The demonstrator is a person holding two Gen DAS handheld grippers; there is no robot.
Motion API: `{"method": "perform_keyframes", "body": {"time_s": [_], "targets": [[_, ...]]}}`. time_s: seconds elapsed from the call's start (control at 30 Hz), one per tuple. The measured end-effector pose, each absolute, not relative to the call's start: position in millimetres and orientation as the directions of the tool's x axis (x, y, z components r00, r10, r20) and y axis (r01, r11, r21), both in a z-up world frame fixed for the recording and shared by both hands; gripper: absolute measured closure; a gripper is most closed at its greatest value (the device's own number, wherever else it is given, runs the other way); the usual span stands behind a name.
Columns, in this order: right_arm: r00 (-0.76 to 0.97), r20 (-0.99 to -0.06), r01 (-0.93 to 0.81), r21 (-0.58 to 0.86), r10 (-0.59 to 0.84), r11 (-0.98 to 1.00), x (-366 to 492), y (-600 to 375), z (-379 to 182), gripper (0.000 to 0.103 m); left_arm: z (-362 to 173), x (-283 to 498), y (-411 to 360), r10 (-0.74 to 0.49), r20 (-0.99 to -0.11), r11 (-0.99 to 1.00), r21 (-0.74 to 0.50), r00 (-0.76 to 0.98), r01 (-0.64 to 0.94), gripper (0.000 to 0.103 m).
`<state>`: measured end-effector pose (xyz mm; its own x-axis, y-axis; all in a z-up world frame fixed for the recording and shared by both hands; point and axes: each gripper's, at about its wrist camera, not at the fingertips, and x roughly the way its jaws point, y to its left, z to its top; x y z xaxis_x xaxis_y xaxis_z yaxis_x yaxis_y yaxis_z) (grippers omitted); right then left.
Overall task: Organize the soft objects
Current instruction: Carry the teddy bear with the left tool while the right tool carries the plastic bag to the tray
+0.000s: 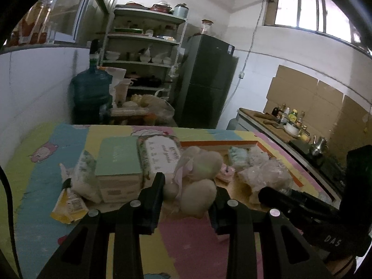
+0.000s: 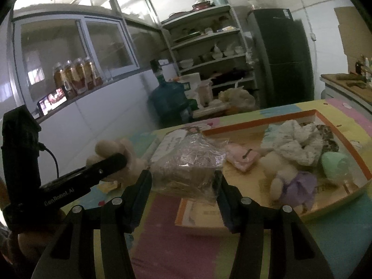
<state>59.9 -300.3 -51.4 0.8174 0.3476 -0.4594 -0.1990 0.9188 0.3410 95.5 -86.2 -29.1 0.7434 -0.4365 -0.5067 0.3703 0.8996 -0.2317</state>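
Note:
My left gripper point(image 1: 189, 191) is shut on a beige plush toy point(image 1: 201, 181) and holds it at the near edge of the pile; the toy also shows at left in the right wrist view point(image 2: 111, 155). My right gripper point(image 2: 183, 183) is shut on a clear plastic bag point(image 2: 188, 169) with something beige inside, above the mat. An orange-rimmed wooden tray point(image 2: 344, 137) holds a plush doll in purple point(image 2: 293, 181), a white fuzzy cloth point(image 2: 300, 144), a pink item point(image 2: 241, 158) and a green cup point(image 2: 334, 164).
A green-topped box point(image 1: 121, 162), a wipes pack point(image 1: 160, 155), a soft white pack point(image 1: 86, 179) and a yellow packet point(image 1: 67, 207) lie on the colourful mat point(image 1: 186, 241). An orange-edged booklet point(image 2: 200, 214) lies under my right gripper. Shelves, a water jug and a fridge stand behind.

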Motion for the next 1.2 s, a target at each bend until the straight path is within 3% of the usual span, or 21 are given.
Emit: {"method": "perform_keyframes", "body": {"time_s": [0.7, 1.2], "targets": [[0.866, -0.447, -0.041, 0.385, 0.225, 0.922, 37.9, -389.5, -59.9, 0.048, -35.2, 94.0, -174.6, -0.516, -0.529, 0.851, -0.231, 0.673, 0.471, 0.069], [0.86, -0.469, 0.008, 0.407, 0.202, 0.913, 41.8, -431.4, -76.8, 0.047, -56.6, 110.6, -206.7, -0.48, -0.59, 0.871, -0.231, 0.649, 0.434, 0.069]]}}
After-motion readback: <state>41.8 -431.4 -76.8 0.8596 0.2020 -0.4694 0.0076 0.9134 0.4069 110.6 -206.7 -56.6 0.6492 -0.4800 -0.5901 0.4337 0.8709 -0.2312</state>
